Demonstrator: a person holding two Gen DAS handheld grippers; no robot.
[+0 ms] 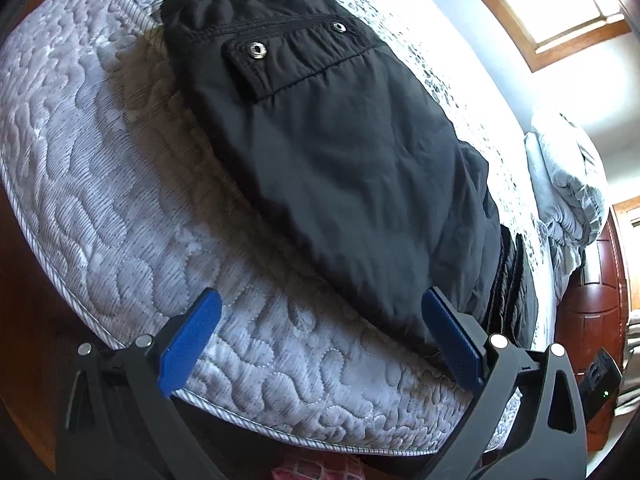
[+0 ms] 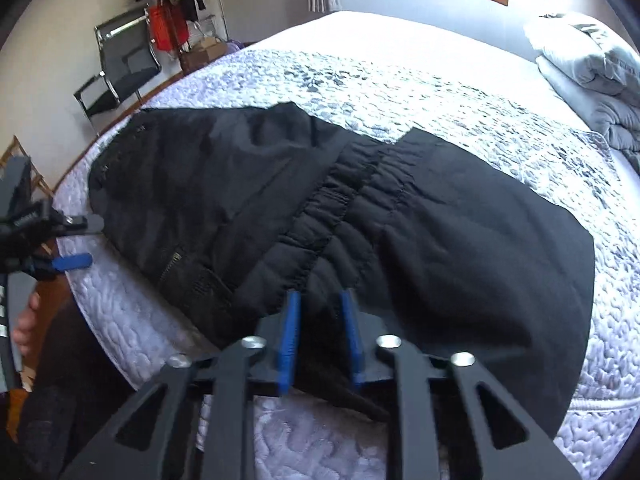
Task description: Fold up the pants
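Bed: a wide mattress (image 1: 100, 184) with a quilted grey-white cover fills both views; its near edge curves across the bottom of each picture, and sunlight washes out the far part.
Pants: black pants (image 1: 340, 152) lie flat on the mattress near its front edge, folded lengthwise, with the gathered elastic waistband (image 2: 340, 208) running across the middle in the right wrist view.
Pants detail: a pocket flap with a metal snap (image 1: 257, 50) shows on the top layer in the left wrist view, and a zipper shows near the near-left edge in the right wrist view.
Bedding: a folded grey blanket (image 2: 592, 80) sits on the far right of the mattress, well apart from the pants.
Room: a black chair (image 2: 120, 68) and hanging clothes stand against the far wall beyond the bed; a wood-framed window (image 1: 560, 4) lets in bright light.
Left gripper: the left gripper (image 1: 320, 340) hangs over the front edge of the mattress with its blue pads wide apart and nothing between them; the right pad is just beside the edge of the pants.
Right gripper: the right gripper (image 2: 320, 336) is clenched on a raised pinch of black cloth at the near edge of the pants, the blue pads close together with the fabric bunched between them.
Hand: a person's fingers (image 2: 24, 324) show at the left edge of the right wrist view, below the left gripper.
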